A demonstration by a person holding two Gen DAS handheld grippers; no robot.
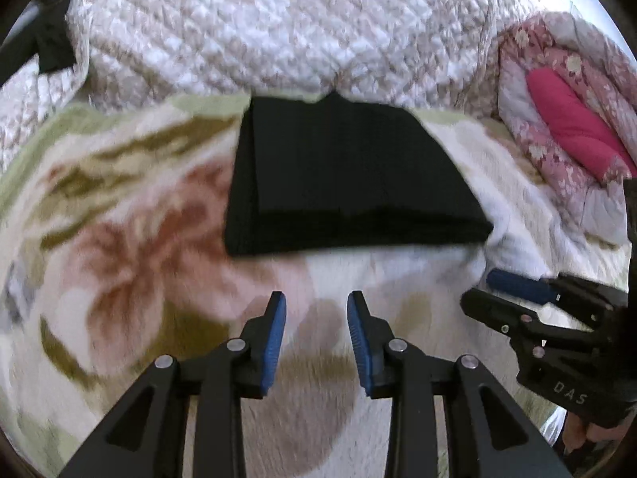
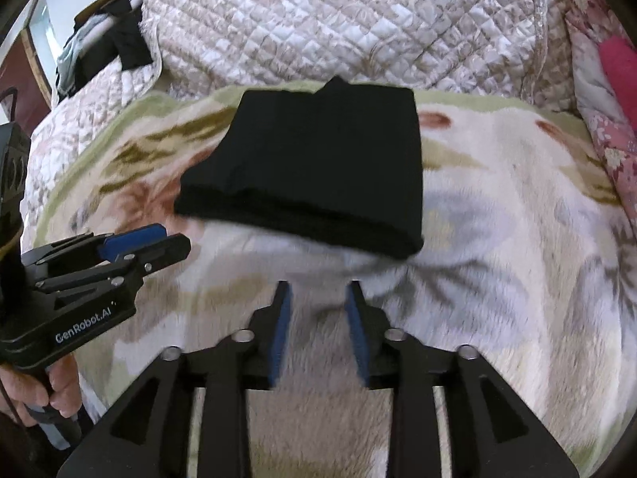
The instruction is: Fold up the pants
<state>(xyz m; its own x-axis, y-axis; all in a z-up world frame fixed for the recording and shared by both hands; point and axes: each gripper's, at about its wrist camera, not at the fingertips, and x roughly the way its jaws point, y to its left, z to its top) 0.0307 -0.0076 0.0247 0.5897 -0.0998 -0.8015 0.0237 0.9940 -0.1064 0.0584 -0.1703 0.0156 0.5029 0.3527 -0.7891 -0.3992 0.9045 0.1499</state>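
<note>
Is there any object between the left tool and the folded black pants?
Nothing visible. Only bare floral blanket lies between the open left tool and the black pants. The right tool is off to the side.

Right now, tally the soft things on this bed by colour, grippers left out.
Black: 1, the folded pants
Floral cream and green: 1, the blanket
Pale quilted: 1, the quilt
Pink: 1, the bedding
Total: 4
</note>
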